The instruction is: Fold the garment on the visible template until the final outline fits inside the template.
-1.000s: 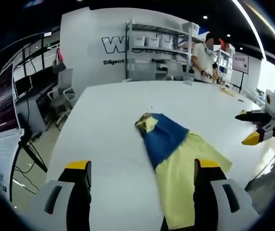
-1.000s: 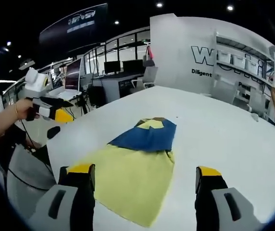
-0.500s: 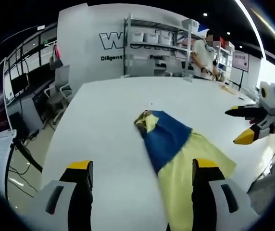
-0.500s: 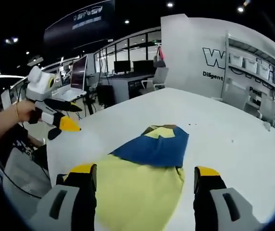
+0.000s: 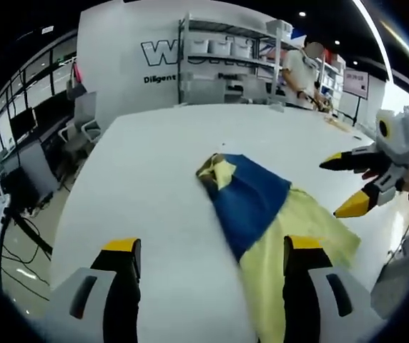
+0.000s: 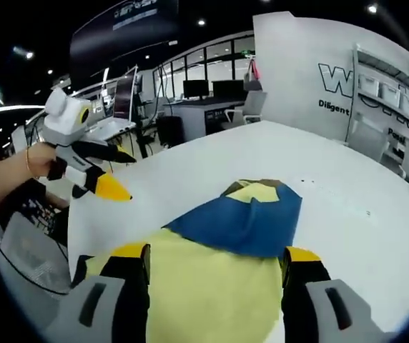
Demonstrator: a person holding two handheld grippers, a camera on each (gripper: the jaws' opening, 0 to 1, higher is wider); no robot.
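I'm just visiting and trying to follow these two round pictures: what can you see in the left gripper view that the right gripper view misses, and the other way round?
The left gripper view has a person standing by shelves, and the right gripper coming in from the right, jaws apart. The right gripper view has desks with monitors and the left gripper, held by a hand. Both share the white table and the blue-and-yellow garment lying on it, untouched.

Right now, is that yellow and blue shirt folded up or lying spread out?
Partly folded: the shirt lies as a narrow strip on the table, its blue part lapped over the yellow.
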